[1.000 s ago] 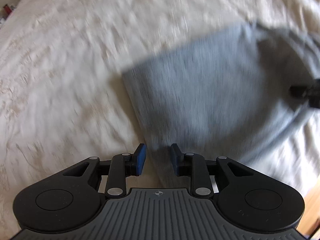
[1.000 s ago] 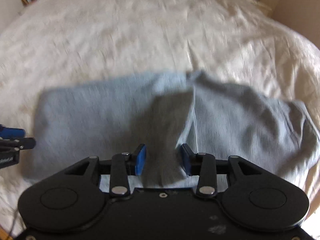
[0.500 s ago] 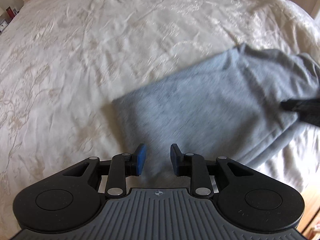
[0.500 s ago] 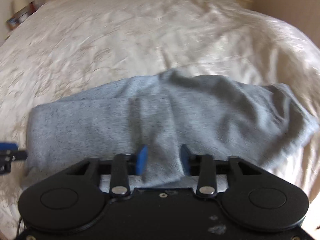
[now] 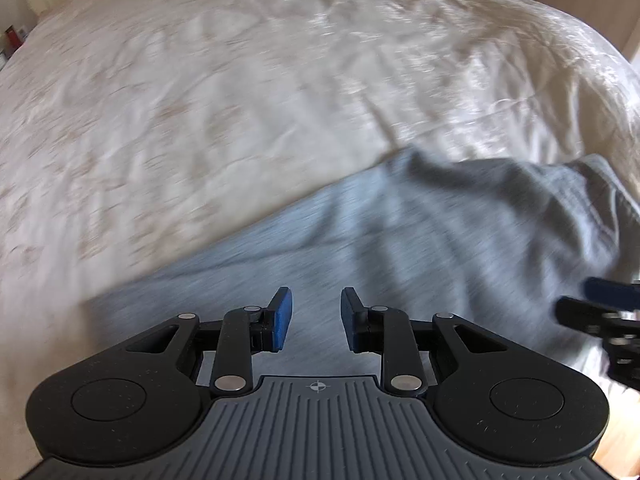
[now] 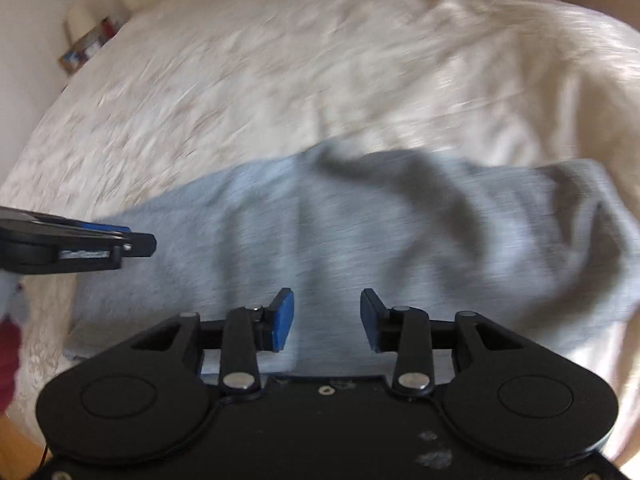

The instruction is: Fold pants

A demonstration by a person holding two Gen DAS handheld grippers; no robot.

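The grey pants lie folded in a long band across the cream bedspread. My left gripper hovers over the near edge of the pants, open, with nothing between its blue pads. My right gripper hangs over the pants further right. Its jaws are opening and only flat cloth shows below the gap. Each gripper shows in the other's view: the right gripper at the right edge, the left gripper at the left edge. Both views are blurred by motion.
The bedspread stretches far beyond the pants. Small items on a shelf stand past the bed's far left side. Wooden floor shows at the near right corner. A dark red and grey sleeve is at the left edge.
Both grippers have slid sideways along the pants and risen a little. The raised fold of cloth that stood between the right jaws now lies flat on the bed.
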